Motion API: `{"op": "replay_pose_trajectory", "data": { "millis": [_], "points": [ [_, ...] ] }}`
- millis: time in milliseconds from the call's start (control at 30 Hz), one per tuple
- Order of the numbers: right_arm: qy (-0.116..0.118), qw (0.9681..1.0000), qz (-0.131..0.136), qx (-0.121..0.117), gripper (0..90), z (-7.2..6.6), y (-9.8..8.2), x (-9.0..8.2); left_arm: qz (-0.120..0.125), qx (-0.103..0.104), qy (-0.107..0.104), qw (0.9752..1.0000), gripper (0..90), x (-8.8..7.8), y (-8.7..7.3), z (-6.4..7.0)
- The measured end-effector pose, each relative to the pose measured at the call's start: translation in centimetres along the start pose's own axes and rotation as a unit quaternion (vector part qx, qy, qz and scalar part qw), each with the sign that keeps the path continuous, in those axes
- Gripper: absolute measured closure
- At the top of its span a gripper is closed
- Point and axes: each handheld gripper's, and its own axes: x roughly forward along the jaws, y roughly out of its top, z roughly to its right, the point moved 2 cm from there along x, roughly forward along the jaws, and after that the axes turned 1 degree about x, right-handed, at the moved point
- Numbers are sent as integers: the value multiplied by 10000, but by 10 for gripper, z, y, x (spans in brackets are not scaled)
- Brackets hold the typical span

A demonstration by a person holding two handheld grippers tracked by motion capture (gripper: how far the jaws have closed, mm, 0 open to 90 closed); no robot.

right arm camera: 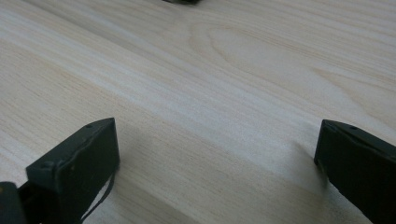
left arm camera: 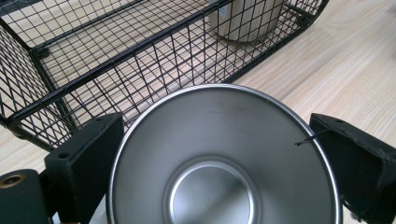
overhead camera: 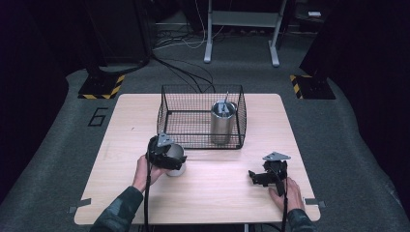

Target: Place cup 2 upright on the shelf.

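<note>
A shiny steel cup (left arm camera: 224, 168) sits between the jaws of my left gripper (left arm camera: 219, 140), which is shut on it, one jaw against each side of the rim. I look straight down into its empty inside. In the high view the left gripper (overhead camera: 167, 153) holds this cup (overhead camera: 178, 155) just in front of the black wire basket (overhead camera: 167, 113), near its front left corner. A second steel cup (overhead camera: 223, 123), with something metal sticking out of its top, stands inside the basket at the right. My right gripper (overhead camera: 256, 176) rests low over the table's right front, open, with bare wood between its jaws (right arm camera: 217, 140).
The basket stands at the back middle of the light wooden table (overhead camera: 121, 193). Bare wood lies between the two grippers. Cables run over the grey floor behind the table, near white table legs (overhead camera: 209, 48).
</note>
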Motion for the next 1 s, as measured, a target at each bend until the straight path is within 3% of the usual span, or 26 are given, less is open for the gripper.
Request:
{"op": "replay_pose_trajectory", "data": {
  "millis": [267, 433, 600, 1000],
  "points": [
    [95, 9999, -33, -78, 0, 2, 0, 0, -45, 81, -104, 9999, 67, -6, -1, 2],
    [100, 9999, -34, -82, 0, 2, 0, 0, 66, 101, -179, 9998, 67, -14, 3, 4],
    [109, 9999, -25, -120, 0, 2, 0, 0, 156, 102, -306, 9994, 67, -23, 12, 6],
    [139, 9998, -43, -136, 0, 3, 1, 0, 314, 154, -343, 9988, 67, -45, 35, 7]
  ]
}}
